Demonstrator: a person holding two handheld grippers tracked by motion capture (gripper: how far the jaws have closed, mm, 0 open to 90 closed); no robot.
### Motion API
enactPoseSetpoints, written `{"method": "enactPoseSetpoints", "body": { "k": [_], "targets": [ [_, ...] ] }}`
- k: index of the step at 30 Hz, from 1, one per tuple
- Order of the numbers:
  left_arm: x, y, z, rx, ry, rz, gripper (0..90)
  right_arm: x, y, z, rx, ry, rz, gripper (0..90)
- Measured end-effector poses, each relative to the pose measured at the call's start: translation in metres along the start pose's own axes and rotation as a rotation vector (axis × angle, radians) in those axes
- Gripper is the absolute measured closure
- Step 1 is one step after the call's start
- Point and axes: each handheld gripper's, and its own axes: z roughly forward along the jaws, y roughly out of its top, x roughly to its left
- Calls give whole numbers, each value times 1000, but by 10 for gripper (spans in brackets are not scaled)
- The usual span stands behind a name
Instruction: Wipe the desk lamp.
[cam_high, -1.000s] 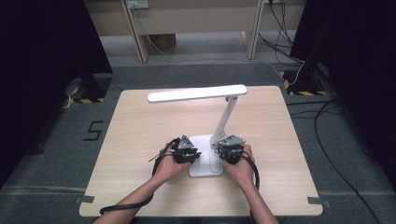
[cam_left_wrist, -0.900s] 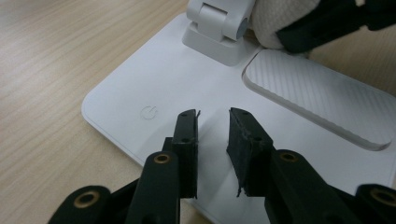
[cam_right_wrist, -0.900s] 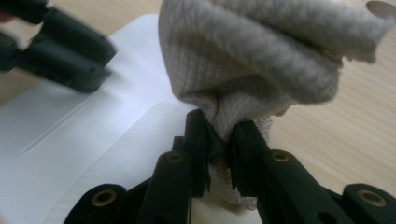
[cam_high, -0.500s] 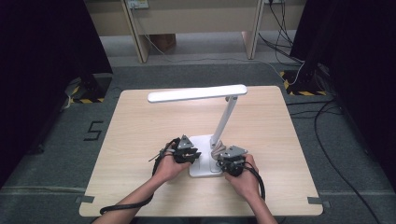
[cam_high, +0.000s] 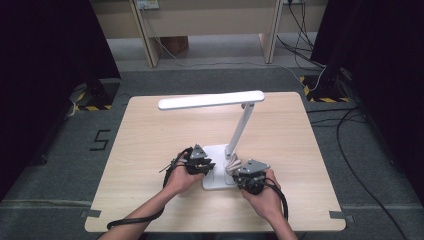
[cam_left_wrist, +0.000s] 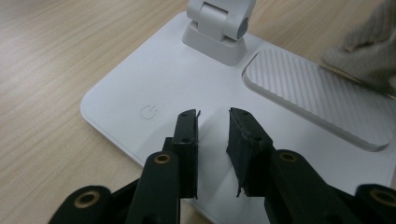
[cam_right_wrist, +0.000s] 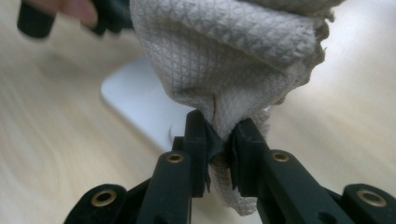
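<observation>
A white desk lamp stands on the wooden table (cam_high: 150, 140), its base (cam_high: 217, 152) near the front and its long head (cam_high: 210, 100) reaching left. My left gripper (cam_high: 209, 167) rests its tips on the base (cam_left_wrist: 154, 79) beside the power symbol (cam_left_wrist: 148, 112). Its jaws stand a little apart, with nothing between them (cam_left_wrist: 212, 116). My right gripper (cam_high: 239, 172) is shut on a grey textured cloth (cam_right_wrist: 224, 60), whose bunched part bulges above the jaws (cam_right_wrist: 219, 126). The cloth (cam_high: 232, 164) lies against the base's right side, over the ribbed pad (cam_left_wrist: 317, 102).
The lamp's tilted arm (cam_high: 241, 127) rises from a hinge (cam_left_wrist: 219, 28) at the back of the base. A black cable (cam_high: 135, 220) trails off the table's front left. Floor cables (cam_high: 350, 125) run to the right, and desk legs (cam_high: 150, 45) stand beyond the table.
My right gripper has drawn back toward the person with the cloth in it, lifting a little. The left gripper and the lamp have stayed put.
</observation>
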Motion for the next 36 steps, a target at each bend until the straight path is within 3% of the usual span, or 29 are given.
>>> {"method": "enactPoseSetpoints", "body": {
  "k": [5,6,12,17,22,26,30,33,36],
  "targets": [
    [0,0,0,-1,-1,0,723,-4,23,17,-50,-24,-20,788],
    [0,0,0,-1,-1,-1,723,-7,30,29,-45,-37,-45,788],
    [1,0,0,-1,-3,-1,723,-12,28,50,-9,-27,-42,788],
    [0,0,0,-2,-2,1,723,-7,18,41,11,15,-29,788],
    [0,0,0,-3,0,1,723,11,2,21,34,93,-8,788],
    [0,0,0,2,2,7,723,16,0,16,41,118,-3,788],
    [-1,1,0,3,10,15,715,19,6,15,29,125,-4,785],
    [0,3,-3,14,26,37,683,15,12,16,2,104,7,781],
    [1,7,-13,-18,24,30,652,11,17,19,-25,84,20,780]
  ]
}}
